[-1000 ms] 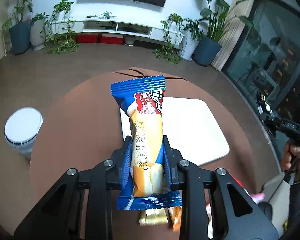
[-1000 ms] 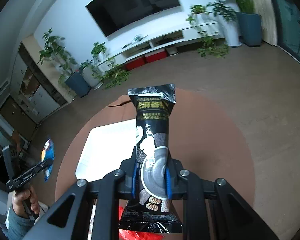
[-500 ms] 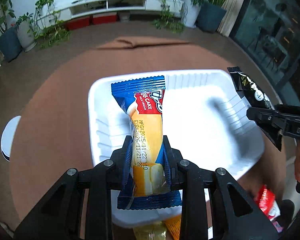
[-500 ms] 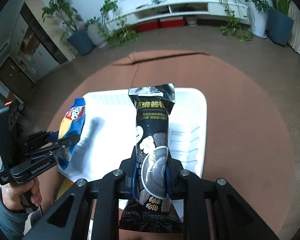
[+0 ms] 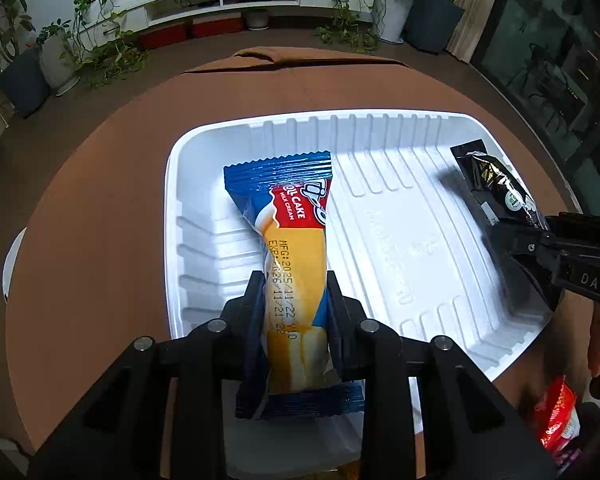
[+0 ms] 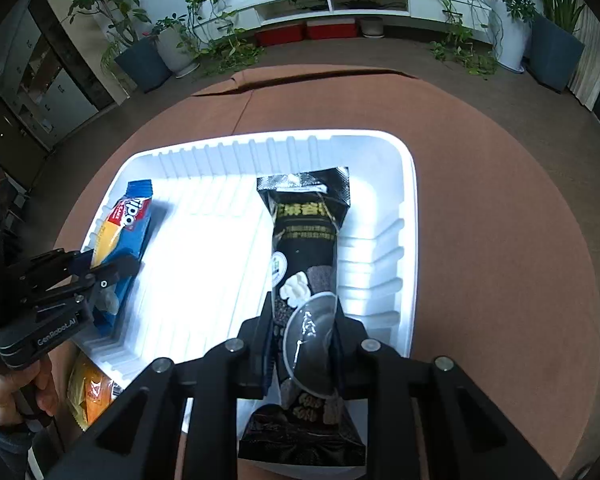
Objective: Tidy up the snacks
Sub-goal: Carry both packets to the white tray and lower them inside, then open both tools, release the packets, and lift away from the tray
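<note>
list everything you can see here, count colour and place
white ribbed plastic tray: 1, white, centre of table
round brown table: 1, brown, under tray
blue-and-yellow roll cake packet: 1, over tray's left side, in left gripper
black snack packet: 1, over tray's right side, in right gripper
red snack packet: 1, on table beside the tray's near right corner
orange-yellow snack packet: 1, on table beside the tray's near left corner
left gripper: 1, black, shut on cake packet
right gripper: 1, black, shut on black packet
</note>
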{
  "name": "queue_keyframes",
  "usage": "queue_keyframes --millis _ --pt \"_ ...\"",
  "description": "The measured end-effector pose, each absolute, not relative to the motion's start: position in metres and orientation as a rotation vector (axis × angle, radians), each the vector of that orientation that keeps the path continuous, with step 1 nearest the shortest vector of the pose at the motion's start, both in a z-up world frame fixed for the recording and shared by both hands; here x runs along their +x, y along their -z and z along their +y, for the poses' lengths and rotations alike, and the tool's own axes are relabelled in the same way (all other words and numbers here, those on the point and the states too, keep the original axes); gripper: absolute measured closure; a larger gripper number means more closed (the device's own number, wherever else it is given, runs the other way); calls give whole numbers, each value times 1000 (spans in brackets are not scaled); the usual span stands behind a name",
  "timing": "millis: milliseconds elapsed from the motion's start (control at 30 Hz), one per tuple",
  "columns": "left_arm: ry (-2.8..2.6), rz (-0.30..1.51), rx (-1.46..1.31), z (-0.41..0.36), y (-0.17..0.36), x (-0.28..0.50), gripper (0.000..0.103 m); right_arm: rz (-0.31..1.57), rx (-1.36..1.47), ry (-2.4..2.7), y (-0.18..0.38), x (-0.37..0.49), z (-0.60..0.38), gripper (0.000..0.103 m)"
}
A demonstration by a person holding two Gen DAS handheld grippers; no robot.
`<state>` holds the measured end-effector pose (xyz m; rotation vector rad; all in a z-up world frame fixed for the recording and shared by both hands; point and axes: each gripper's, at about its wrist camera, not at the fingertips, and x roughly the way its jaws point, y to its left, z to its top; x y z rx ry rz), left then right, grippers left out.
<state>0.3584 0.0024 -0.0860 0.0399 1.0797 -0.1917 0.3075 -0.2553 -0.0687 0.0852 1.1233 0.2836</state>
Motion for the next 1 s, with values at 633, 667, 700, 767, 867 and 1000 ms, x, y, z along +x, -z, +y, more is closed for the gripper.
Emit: queue_keyframes --millis 633,667,700,767,867,1000 --pt "192 1060 54 0 79 327 76 1106 22 -299 72 289 -237 65" --pt "192 1059 52 0 79 327 76 1106 29 -299 72 288 -238 62" --pt "195 1057 46 1 78 327 76 1108 40 -299 71 288 -240 61" --pt "204 1039 26 3 74 327 76 1101 63 -306 69 287 -243 57" --pt "206 997 5 9 60 325 76 1046 65 -309 55 283 -247 47" --pt "226 915 -58 21 34 316 32 905 62 -282 20 273 -256 24"
